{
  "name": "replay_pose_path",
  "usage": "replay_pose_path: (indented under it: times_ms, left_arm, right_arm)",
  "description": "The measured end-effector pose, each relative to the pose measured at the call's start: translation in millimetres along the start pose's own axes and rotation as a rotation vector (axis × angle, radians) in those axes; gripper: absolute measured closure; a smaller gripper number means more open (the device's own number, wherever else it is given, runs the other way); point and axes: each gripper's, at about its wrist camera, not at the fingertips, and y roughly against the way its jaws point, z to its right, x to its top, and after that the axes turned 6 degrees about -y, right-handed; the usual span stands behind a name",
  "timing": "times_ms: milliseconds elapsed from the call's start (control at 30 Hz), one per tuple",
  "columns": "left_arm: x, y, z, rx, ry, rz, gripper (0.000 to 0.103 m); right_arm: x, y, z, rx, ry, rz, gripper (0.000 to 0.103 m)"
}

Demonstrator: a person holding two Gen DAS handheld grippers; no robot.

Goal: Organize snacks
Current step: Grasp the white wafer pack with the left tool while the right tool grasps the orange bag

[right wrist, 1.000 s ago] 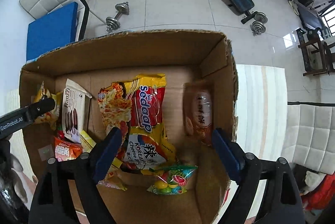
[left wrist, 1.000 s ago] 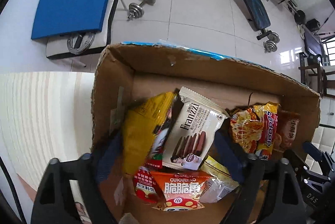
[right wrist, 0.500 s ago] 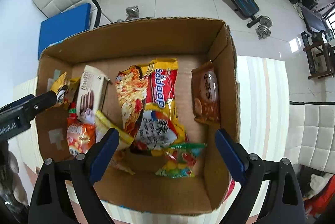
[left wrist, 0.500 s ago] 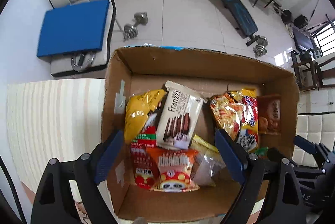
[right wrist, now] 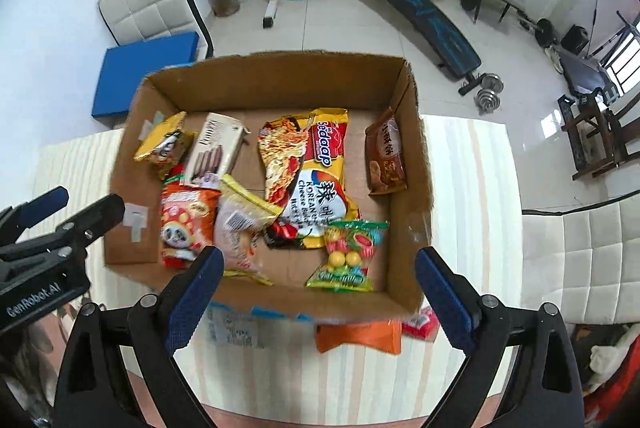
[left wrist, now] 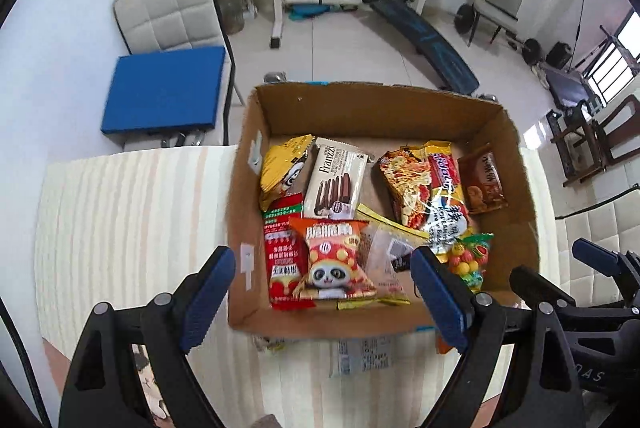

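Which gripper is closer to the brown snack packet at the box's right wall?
Right. The right gripper sits nearer the brown packet; the left gripper hangs over the box's left half.

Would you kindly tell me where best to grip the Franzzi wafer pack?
Probably by the near short end of the Franzzi wafer pack, coming from above: it lies flat on other packets, with the yellow bag crowding its left long edge.

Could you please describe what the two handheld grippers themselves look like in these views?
Both the left gripper and the right gripper have matte black plastic frames with triangular cut-outs, silver pivot screws and blue textured finger pads. White "GenRobot.AI" lettering marks the left gripper's body in the right wrist view. No cables or sleeves show.
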Motion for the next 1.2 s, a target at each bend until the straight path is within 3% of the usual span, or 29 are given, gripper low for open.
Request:
replay_pose_path:
  times_ms: [433, 633, 767, 967, 1200]
  left_arm:
    - [-59, 61, 11, 0.015, -0.002, 0.103, 0.013]
    - [-77, 79, 14, 0.025, 0.012, 0.14, 0.013]
    - [-83, 76, 15, 0.07, 0.01, 0.144, 0.013]
    - [-97, 39, 5, 0.039, 0.081, 0.071, 0.013]
    - [-112, -40, 9, 0.012, 0.091, -0.103, 0.013]
  right_arm:
    - [-64, 61, -1, 0.03, 0.008, 0.089, 0.005]
    - [-86, 77, 3, 0.059, -0.002, 0.109, 0.004]
    - [-95, 77, 11, 0.085, -0.035, 0.106, 0.004]
    - [-101, 46, 47, 0.139, -0.164, 0.04, 0.004]
    - [-105, -41, 89, 0.161, -0.331, -0.113, 0.004]
